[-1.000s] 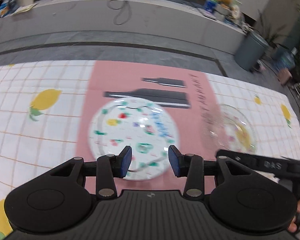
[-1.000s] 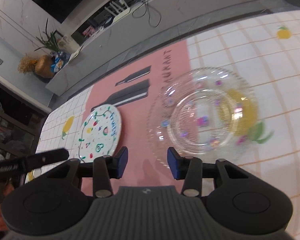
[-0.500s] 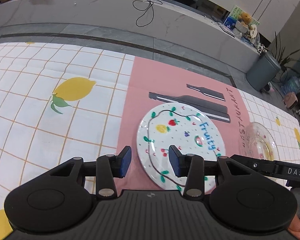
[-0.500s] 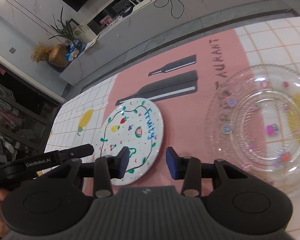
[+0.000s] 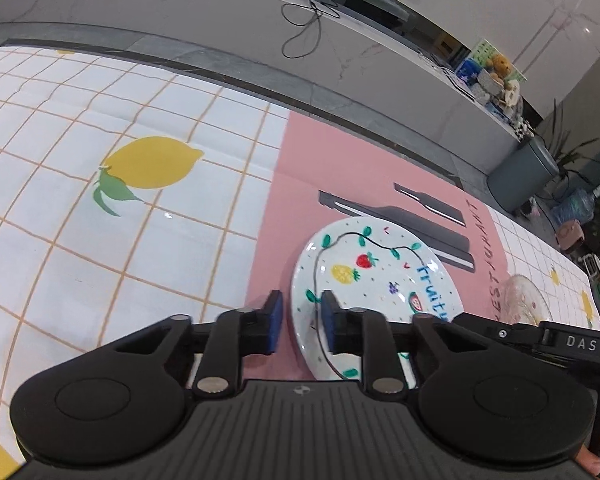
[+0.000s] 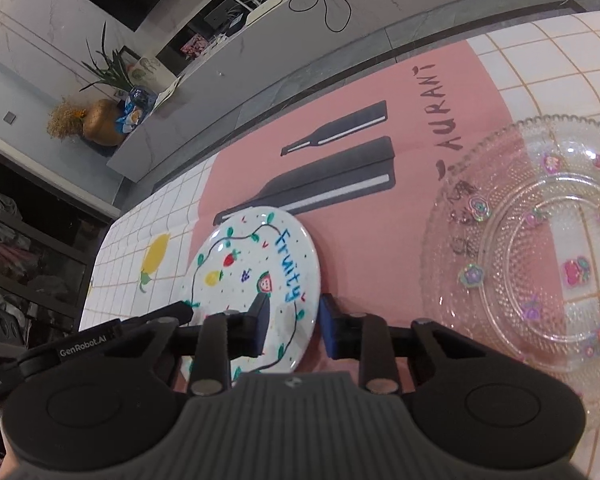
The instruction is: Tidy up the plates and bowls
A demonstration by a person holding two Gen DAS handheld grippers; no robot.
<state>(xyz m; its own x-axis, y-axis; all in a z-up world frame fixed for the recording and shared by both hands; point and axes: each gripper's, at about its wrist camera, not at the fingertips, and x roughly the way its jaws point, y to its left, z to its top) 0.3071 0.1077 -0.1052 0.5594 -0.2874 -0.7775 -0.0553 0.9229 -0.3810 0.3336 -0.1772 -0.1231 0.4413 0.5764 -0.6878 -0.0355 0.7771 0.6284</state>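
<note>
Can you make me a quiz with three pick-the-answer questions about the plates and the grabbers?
1. Where does the fruity plate lie?
A. on the pink mat
B. on the glass plate
C. on the floor

2. How many plates are on the table?
A. one
B. two
C. four

3. How are the right gripper and left gripper?
A. both open
B. both shut
C. one holds a plate

Answers:
1 A, pink shows all around its rim.
2 B, only the painted plate and the clear glass plate show.
3 A, each has a gap between its blue pads, which straddle the painted plate's rim without clamping it.
</note>
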